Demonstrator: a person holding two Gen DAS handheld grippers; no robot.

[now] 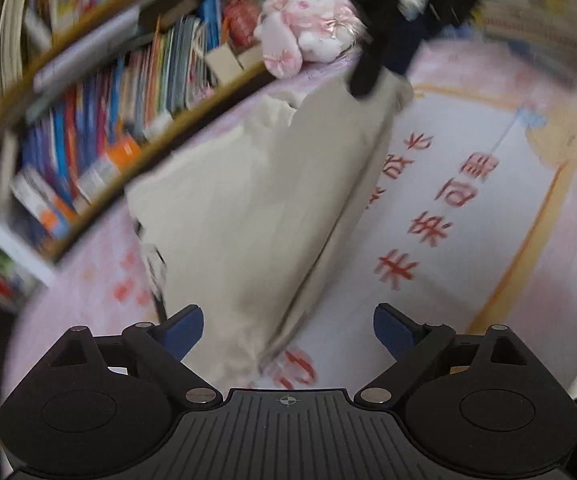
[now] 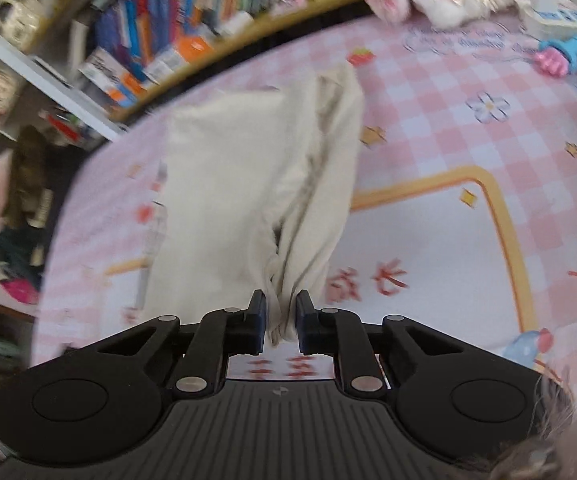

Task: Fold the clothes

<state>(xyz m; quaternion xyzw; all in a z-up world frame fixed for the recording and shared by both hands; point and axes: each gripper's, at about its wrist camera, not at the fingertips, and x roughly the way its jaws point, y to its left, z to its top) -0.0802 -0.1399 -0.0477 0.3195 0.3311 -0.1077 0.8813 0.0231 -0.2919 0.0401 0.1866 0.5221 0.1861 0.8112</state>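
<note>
Garment: cream cloth (image 2: 228,184), partly folded, lies on my work surface ahead of both grippers; one edge is lifted off it.
Right gripper (image 2: 280,320): clenched on a bunched corner of the cream cloth. I see fabric squeezed between the blue pads (image 2: 258,320), a short tail hanging below the fingertips.
Cloth from right gripper: it rises from the fingertips in a twisted, creased band running forward and slightly right; the flat folded panel sits forward-left of my fingers.
Left gripper (image 1: 288,330): released, fingers spread wide, blue pads (image 1: 186,330) well apart, nothing between them.
Cloth from left gripper: cream cloth (image 1: 248,200) spreads straight ahead of the open fingers, its near tip just beyond the fingertips. A raised fold edge runs diagonally forward-right toward the far corner.
Other gripper seen from left: right gripper (image 1: 364,84) appears as a dark, blurred shape pinching the far top corner of the cloth.
Surface: pink checked mat (image 2: 448,92) with a white centre panel, orange border and red characters; it lies under the cloth and extends right of both grippers.
Far left: bookshelf (image 1: 108,100) packed with coloured books, left of the cloth, blurred.
Far ahead: pink and white plush toy (image 1: 308,28) sits on the mat beyond the cloth.
Far right, right view: small pink and blue toy (image 2: 564,50) near the mat edge; I cannot tell what it is.
Image quality: I note motion blur in both views.
</note>
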